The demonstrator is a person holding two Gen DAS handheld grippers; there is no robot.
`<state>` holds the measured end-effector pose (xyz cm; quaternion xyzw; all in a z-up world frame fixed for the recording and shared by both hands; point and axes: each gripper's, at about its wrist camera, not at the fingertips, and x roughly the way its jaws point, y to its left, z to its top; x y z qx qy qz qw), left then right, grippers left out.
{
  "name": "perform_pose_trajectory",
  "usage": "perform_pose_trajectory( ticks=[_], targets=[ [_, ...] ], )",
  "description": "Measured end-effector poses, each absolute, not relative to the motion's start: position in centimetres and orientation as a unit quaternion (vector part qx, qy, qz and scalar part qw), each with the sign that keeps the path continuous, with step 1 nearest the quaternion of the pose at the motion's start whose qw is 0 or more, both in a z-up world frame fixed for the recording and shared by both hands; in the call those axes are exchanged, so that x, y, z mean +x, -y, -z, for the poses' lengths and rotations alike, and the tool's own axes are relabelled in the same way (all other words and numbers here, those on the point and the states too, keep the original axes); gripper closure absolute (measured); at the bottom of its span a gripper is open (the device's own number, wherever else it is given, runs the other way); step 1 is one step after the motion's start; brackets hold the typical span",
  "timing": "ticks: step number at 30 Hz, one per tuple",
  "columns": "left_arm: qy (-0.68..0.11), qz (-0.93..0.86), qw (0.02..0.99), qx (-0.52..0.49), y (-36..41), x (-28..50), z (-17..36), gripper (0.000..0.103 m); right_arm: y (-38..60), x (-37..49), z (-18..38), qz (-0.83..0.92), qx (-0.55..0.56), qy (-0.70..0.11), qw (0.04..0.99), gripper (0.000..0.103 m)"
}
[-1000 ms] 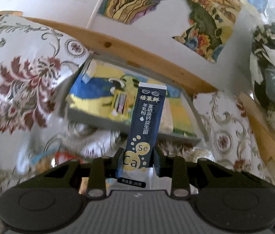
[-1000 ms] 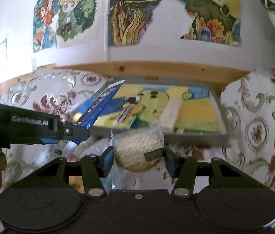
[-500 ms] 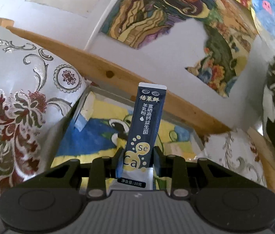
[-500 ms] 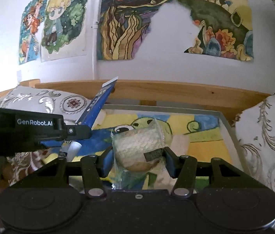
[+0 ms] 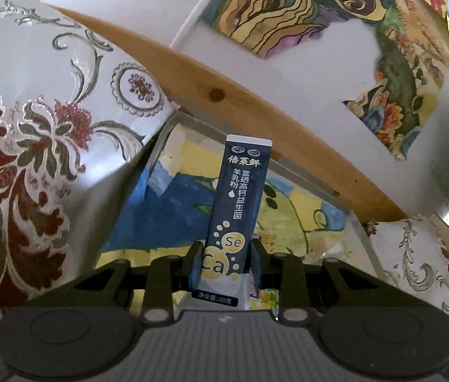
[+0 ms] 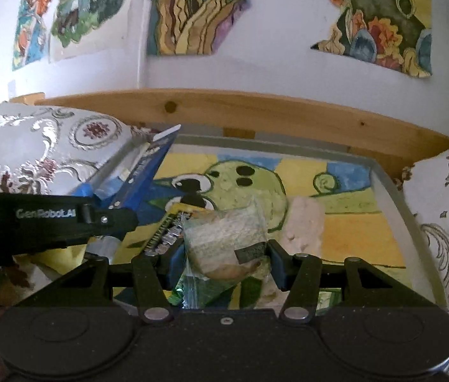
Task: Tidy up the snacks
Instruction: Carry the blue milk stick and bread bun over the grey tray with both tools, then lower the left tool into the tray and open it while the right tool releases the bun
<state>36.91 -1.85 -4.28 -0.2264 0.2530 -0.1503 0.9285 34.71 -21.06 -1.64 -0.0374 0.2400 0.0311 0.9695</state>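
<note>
Painted posters [image 6: 192, 9] cover the wall. Left claw [image 5: 224, 259] squeezes a dark packet [image 5: 238, 210] pointing straight ahead, lengthwise. Right claw [image 6: 224, 254] pinches a wrapped cake [image 6: 224, 242] above the tray [image 6: 396, 191].

Count on the spot: two sets of tongs, the left tongs [image 5: 224, 262] clamped on one dark blue sachet [image 5: 235, 213], the right tongs [image 6: 224, 254] clamped on one clear-wrapped round cake [image 6: 224, 242]. One grey tray [image 6: 393, 191] with a painted cartoon liner; lying in it, one pale wrapped bar [image 6: 304, 222] and one yellow-edged packet [image 6: 165, 232]. Two floral cushions, one left [image 6: 49, 146] and one right [image 6: 441, 207] of the tray; three wall pictures [image 6: 192, 9] counted in the right wrist view.
</note>
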Motion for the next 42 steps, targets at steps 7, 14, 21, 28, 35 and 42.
perform_pose_trajectory(
  ticks=[7, 14, 21, 28, 35, 42],
  targets=[
    [-0.26, 0.157, 0.928, -0.218, 2.0, 37.3, 4.5, 0.07, 20.1, 35.0, 2.1, -0.027, -0.062, -0.242, 0.968, 0.047],
    [-0.264, 0.16, 0.924, -0.226, 1.8, 37.6, 4.8, 0.069, 19.9, 34.5, 3.0, -0.029, -0.076, -0.247, 0.966, 0.046],
    [-0.269, 0.16, 0.924, -0.218, 2.1, 37.6, 4.6, 0.064, 20.0, 34.2, 3.0, -0.022, -0.075, -0.246, 0.966, 0.039],
    [-0.274, 0.17, 0.917, -0.236, 2.0, 37.3, 4.3, 0.051, 20.6, 33.0, 1.6, -0.022, -0.066, -0.231, 0.97, 0.028],
    [-0.27, 0.158, 0.919, -0.239, 1.9, 35.7, 2.4, 0.024, 21.9, 30.9, -0.8, -0.01, -0.049, -0.207, 0.977, 0.017],
    [-0.254, 0.149, 0.929, -0.225, 1.6, 32.7, -0.3, 0.008, 23.3, 27.4, -3.4, 0.006, -0.016, -0.177, 0.984, 0.005]
  ],
)
